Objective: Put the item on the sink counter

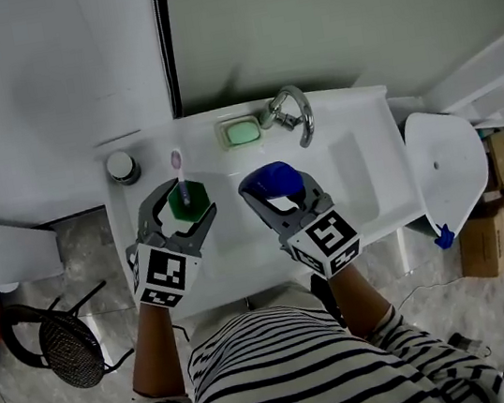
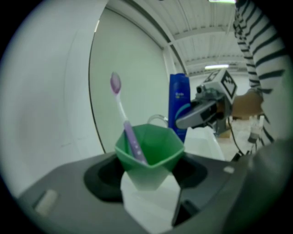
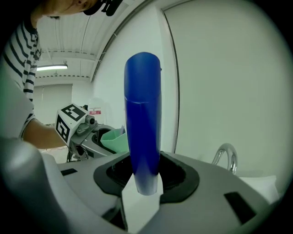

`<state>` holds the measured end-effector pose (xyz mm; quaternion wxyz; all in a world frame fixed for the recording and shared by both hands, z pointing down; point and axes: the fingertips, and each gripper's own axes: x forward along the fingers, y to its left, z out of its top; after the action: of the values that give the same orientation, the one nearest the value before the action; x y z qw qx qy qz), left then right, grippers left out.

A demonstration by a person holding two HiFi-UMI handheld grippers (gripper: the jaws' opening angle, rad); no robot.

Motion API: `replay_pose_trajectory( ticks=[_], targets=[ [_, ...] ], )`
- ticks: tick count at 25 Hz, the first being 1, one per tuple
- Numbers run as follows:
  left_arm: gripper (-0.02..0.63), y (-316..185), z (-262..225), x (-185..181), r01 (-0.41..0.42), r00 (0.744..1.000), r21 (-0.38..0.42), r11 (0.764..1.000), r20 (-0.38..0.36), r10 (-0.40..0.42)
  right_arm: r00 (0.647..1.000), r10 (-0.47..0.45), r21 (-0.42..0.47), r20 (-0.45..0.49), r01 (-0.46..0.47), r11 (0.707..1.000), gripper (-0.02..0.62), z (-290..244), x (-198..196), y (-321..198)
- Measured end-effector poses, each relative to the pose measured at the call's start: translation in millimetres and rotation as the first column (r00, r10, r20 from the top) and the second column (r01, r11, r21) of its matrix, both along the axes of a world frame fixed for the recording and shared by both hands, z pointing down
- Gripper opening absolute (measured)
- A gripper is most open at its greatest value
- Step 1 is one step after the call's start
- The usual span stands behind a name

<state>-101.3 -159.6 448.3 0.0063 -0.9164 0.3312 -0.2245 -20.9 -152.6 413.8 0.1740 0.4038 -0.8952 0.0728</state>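
Over the white sink counter (image 1: 360,164), my left gripper (image 1: 179,201) is shut on a green cup (image 2: 149,148). The cup stands upright between the jaws and holds a purple toothbrush (image 2: 121,109), head up. My right gripper (image 1: 276,190) is shut on a tall blue bottle (image 3: 143,119), also upright, just right of the cup. Both items hang above the basin's front part. In the right gripper view the green cup (image 3: 114,139) shows at the left, beside the bottle.
A chrome faucet (image 1: 290,114) and a dish with green soap (image 1: 241,133) sit at the counter's back. A round jar (image 1: 121,166) stands at the back left corner. A toilet (image 1: 445,165) is to the right and a black stool (image 1: 66,344) to the left.
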Motion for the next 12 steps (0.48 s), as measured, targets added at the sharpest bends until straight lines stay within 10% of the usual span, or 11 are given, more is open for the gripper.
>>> replay_pose_trajectory(
  ticks=[12],
  targets=[
    [0.305,-56,31,-5,0.063,0.998,-0.018,0.998,-0.019,-0.063,1.0,0.009,-0.021,-0.003,-0.009,1.0,0.16,44,-16,-73]
  ],
)
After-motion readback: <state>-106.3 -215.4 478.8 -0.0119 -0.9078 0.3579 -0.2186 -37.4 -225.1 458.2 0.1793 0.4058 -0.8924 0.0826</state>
